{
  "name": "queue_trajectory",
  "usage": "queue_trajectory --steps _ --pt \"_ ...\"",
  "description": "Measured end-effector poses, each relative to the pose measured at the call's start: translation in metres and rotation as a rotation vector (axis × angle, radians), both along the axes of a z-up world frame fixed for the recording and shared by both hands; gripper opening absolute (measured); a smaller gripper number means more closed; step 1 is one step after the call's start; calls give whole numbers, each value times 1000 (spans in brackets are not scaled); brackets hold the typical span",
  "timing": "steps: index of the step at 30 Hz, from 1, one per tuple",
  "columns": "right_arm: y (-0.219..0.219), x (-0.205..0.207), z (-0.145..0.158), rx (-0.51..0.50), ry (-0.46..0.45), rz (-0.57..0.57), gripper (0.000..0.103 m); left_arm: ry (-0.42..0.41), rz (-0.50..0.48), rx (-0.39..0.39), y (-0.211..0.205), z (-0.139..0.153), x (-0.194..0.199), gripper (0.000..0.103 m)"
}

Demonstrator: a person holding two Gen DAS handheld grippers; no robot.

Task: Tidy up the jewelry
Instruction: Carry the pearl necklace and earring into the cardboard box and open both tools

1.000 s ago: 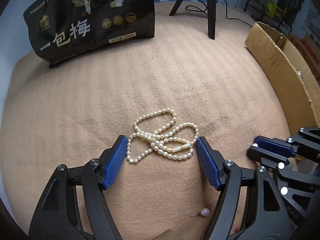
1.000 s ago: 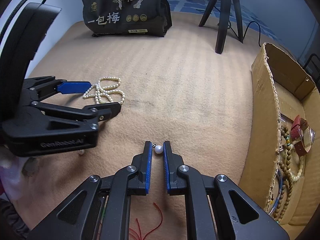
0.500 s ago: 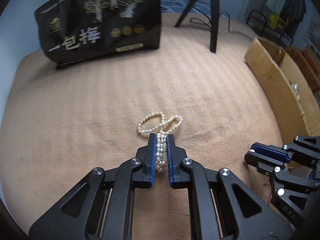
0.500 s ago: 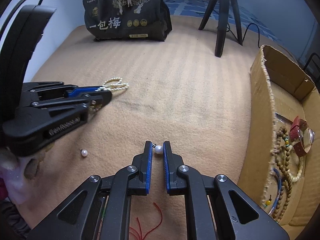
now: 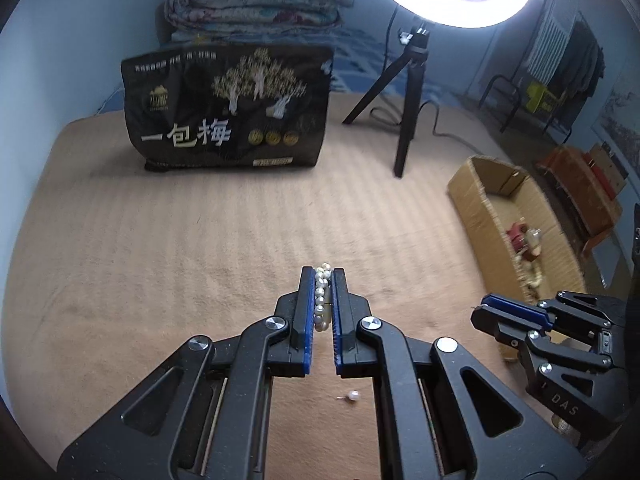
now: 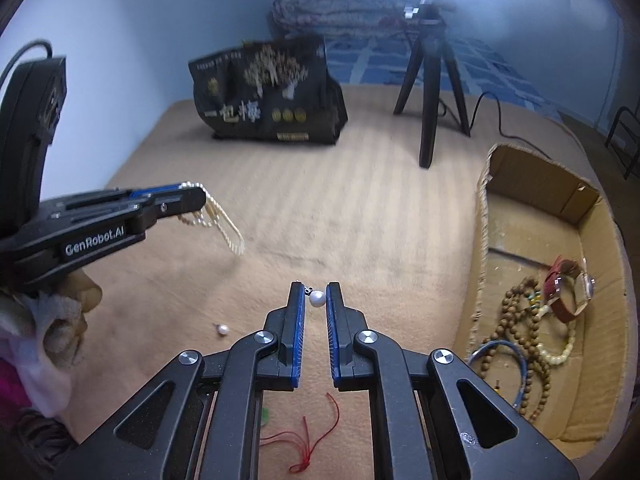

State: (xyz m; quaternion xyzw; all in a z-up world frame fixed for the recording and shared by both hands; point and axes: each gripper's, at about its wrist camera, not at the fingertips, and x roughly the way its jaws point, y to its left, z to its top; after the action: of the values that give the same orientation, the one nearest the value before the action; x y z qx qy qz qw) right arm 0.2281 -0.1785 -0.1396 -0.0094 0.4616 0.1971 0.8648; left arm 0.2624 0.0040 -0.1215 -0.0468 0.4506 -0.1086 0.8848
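Our left claw (image 5: 323, 280) pinches the pearl necklace (image 6: 224, 224), right claw (image 6: 316, 300) clamps a pearl earring (image 6: 317, 299); we'd carry both slowly over the cardboard box (image 6: 486, 216).

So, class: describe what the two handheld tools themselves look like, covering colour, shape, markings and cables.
Both tools, left and right, have black frames with triangular cut-outs, silver screws and ribbed blue pads. From the right view, the left tool reads "GenRobot.AI" in white, with a black cable above. From the left view, the right tool shows "DAS".
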Motion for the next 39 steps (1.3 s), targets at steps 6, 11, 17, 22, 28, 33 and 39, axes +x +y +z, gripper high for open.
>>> queue_trajectory --steps 6,11,17,22,28,33,39 --pt "-19 -4 28 33 -55 -34 9 -42 -25 -43 -12 25 -11 5" --pt "-49 -2 50 55 -92 -92 9 -72 -60 -85 -29 42 -19 5" --pt "-96 5 66 71 -113 -188 9 -106 -118 -125 -58 59 -28 5" --pt "-135 12 68 90 -108 -269 9 -113 -175 -150 -87 68 -34 5" --pt "-165 18 62 85 -90 -323 9 -127 -246 -163 -127 75 -38 5" --pt "-183 24 59 80 -81 -343 9 -137 -286 -161 -157 81 -31 5" --pt "-193 40 52 68 -78 -353 9 -136 -312 -173 -188 79 -17 5"
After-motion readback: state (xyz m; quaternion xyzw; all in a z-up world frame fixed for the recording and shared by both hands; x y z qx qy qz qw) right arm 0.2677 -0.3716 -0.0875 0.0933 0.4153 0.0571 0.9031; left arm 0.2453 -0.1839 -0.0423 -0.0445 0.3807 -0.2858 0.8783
